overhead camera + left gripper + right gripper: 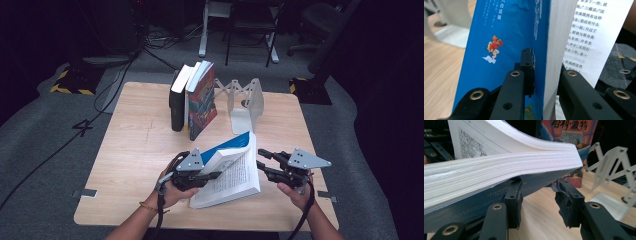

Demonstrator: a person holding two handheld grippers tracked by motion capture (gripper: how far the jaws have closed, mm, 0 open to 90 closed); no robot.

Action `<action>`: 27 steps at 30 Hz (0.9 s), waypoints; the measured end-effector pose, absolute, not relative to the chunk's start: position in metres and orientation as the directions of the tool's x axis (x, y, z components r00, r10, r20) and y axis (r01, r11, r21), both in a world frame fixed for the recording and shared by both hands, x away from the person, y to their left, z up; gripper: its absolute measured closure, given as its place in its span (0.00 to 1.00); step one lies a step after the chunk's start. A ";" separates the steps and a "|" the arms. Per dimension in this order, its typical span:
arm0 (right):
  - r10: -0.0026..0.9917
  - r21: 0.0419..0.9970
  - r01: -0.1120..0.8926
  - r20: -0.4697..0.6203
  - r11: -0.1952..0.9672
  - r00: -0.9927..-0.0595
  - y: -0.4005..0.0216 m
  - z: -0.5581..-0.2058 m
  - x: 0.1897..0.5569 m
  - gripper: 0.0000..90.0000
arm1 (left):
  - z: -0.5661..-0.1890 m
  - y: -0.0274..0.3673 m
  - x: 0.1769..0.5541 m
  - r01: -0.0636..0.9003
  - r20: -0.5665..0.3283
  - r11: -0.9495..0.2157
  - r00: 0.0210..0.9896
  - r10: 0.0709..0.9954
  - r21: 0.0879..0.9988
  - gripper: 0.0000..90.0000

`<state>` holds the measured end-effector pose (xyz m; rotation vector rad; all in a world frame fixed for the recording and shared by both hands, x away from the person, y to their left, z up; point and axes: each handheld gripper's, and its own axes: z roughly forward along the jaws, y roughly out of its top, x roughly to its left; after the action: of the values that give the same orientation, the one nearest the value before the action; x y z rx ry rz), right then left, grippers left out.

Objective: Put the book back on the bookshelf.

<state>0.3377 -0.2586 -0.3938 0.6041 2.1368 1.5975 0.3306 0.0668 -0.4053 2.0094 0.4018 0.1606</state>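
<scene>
Holding open blue paperback (pixel 231 167) above worktop (pixel 135 150) near front edge, high view: left claw (pixel 212 175) grips its left part, right claw (pixel 261 161) just beside its right page edge. Row of upright books (pixel 192 97) and white bookend (pixel 245 102) stand behind; shelving seems not yet done.

Left claw view: left claw (pixel 546 75) pinching blue cover and page block, jaws pressed on both faces.

Right claw view: right claw (pixel 537 195) spread, nothing between pads; one jaw tip under cover, contact unclear.
</scene>
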 end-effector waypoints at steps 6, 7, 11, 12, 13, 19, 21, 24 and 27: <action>0.577 0.970 0.062 -0.089 0.236 -0.812 -0.261 -0.371 0.337 0.63 | -0.402 0.054 0.333 0.140 -0.010 -0.392 0.948 0.317 0.909 0.88; 0.580 0.968 0.052 -0.103 0.244 -0.808 -0.260 -0.367 0.338 0.63 | -0.402 0.054 0.335 0.131 -0.001 -0.392 0.949 0.314 0.911 0.88; 0.597 0.966 0.054 -0.113 0.254 -0.795 -0.254 -0.358 0.346 0.63 | -0.406 0.052 0.343 0.135 -0.014 -0.351 0.945 0.326 0.927 0.89; 0.598 0.965 0.055 -0.113 0.256 -0.793 -0.253 -0.357 0.347 0.63 | -0.408 0.053 0.345 0.120 0.003 -0.349 0.943 0.332 0.930 0.89; 0.598 0.966 0.058 -0.109 0.253 -0.794 -0.252 -0.356 0.350 0.63 | -0.409 0.054 0.346 0.101 0.024 -0.349 0.941 0.337 0.931 0.89; 0.583 0.978 0.076 -0.052 0.193 -0.811 -0.246 -0.363 0.355 0.55 | -0.415 0.064 0.345 0.109 0.015 -0.312 0.929 0.370 0.944 0.89; 0.581 0.977 0.070 -0.062 0.202 -0.812 -0.243 -0.366 0.353 0.52 | -0.415 0.066 0.344 0.110 0.016 -0.313 0.926 0.376 0.943 0.88; 0.584 0.973 0.054 -0.090 0.224 -0.807 -0.238 -0.370 0.347 0.48 | -0.415 0.072 0.340 0.106 0.037 -0.331 0.917 0.398 0.938 0.88; 0.579 0.971 0.049 -0.098 0.232 -0.809 -0.234 -0.375 0.341 0.44 | -0.414 0.074 0.337 0.104 0.053 -0.345 0.908 0.416 0.933 0.87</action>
<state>0.3414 -0.2344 -0.3747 0.5758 2.0700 1.6072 0.3367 0.0736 -0.4143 1.9128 0.3813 0.3363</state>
